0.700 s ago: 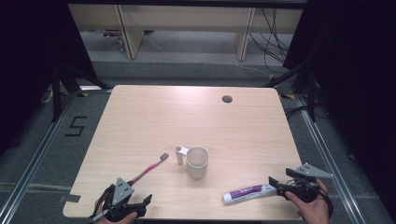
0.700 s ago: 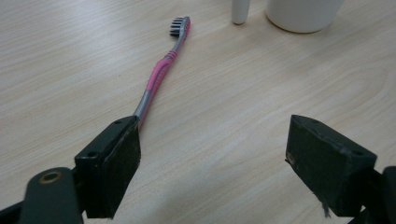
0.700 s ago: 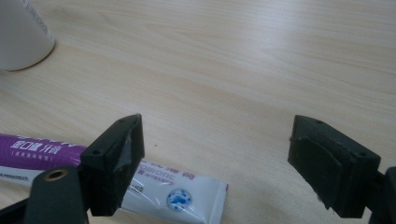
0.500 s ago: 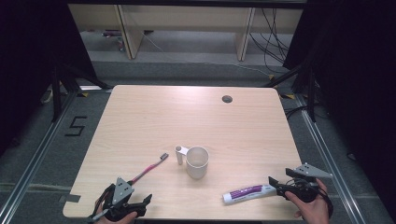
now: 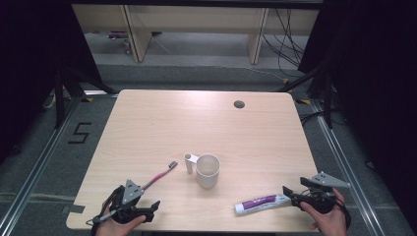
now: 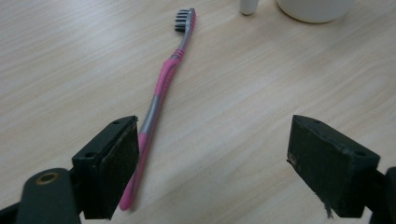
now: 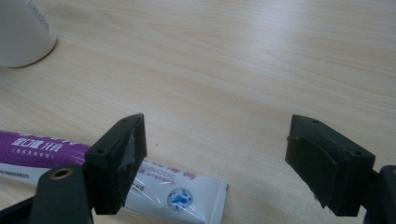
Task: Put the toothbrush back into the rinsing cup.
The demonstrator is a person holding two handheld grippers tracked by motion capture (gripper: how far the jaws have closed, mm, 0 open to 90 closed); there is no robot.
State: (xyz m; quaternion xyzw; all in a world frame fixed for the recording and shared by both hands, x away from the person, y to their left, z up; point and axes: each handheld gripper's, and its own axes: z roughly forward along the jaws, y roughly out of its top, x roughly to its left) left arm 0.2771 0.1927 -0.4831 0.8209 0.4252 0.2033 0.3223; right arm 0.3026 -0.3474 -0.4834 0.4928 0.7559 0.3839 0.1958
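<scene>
While I hold both grippers low at the near edge of the wooden worktop (image 5: 147, 123), nothing is gripped in either one. My left gripper (image 5: 129, 204) sits at the near left corner with its fingers (image 6: 109, 165) spread wide apart. From the left gripper view, the pink toothbrush (image 6: 161, 93) lies flat on the wood, its handle end passing just beside the inner face of the left-hand finger and its dark bristle head pointing away toward the mug. I cannot tell whether the handle touches that finger.

My right gripper (image 5: 297, 194) is at the near right corner, fingers (image 7: 116, 161) likewise wide apart. A white and purple toothpaste tube (image 5: 262, 202) lies flat on the worktop, its crimped end toward this gripper. In the right gripper view that flat end (image 7: 173, 193) runs under and behind the left-hand finger, while the space between the two fingers is mostly bare wood.

Between the two tools, nearer the middle of the worktop, a white mug (image 5: 207, 170) stands upright, its handle (image 5: 189, 162) turned toward the toothbrush head. Farther back there is a dark round cable hole (image 5: 239, 104) in the worktop.
</scene>
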